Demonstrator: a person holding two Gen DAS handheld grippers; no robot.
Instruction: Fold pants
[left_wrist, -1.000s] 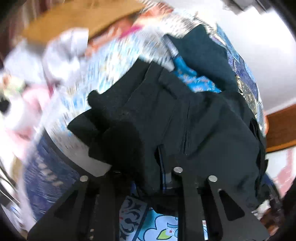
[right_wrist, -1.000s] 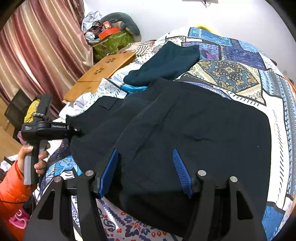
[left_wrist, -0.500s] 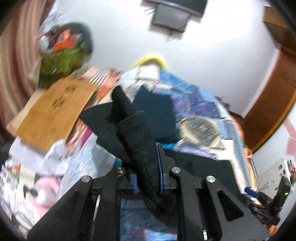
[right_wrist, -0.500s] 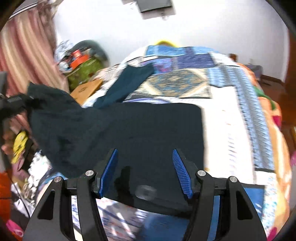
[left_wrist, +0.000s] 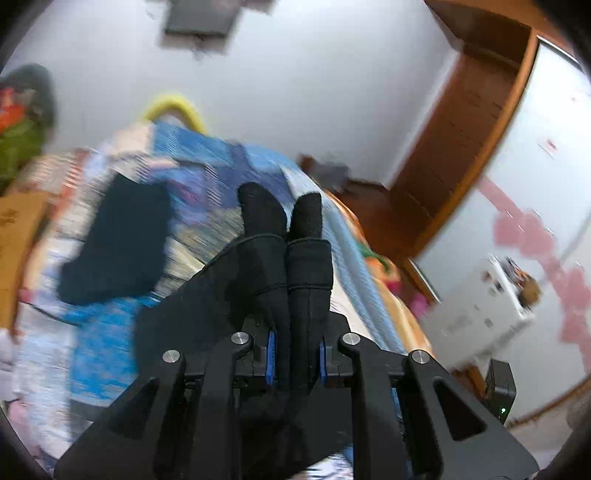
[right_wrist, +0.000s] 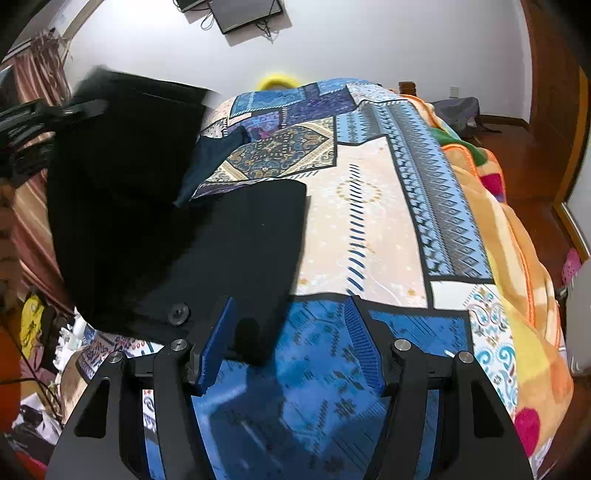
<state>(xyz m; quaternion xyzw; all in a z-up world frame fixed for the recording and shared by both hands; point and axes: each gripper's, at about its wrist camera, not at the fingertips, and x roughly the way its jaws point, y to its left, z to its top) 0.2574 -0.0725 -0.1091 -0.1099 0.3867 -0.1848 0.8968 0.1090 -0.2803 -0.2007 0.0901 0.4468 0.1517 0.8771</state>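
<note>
1. Pants (right_wrist: 147, 206) hung half-raised off the bed (right_wrist: 373, 236), the lower part lying flat.
2. Left gripper (left_wrist: 295, 356) clamped a bunched edge, apparently to carry it across.
3. Right gripper (right_wrist: 291, 343) hovered agape, empty.

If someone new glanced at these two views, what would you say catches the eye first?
Probably the black pants: the left gripper is shut on a bunched fold of them and lifts one side high at the left, while the rest lies on the patchwork bedspread. The right gripper hangs open over the pants' near corner, holding nothing. A second dark garment lies farther up the bed.
</note>
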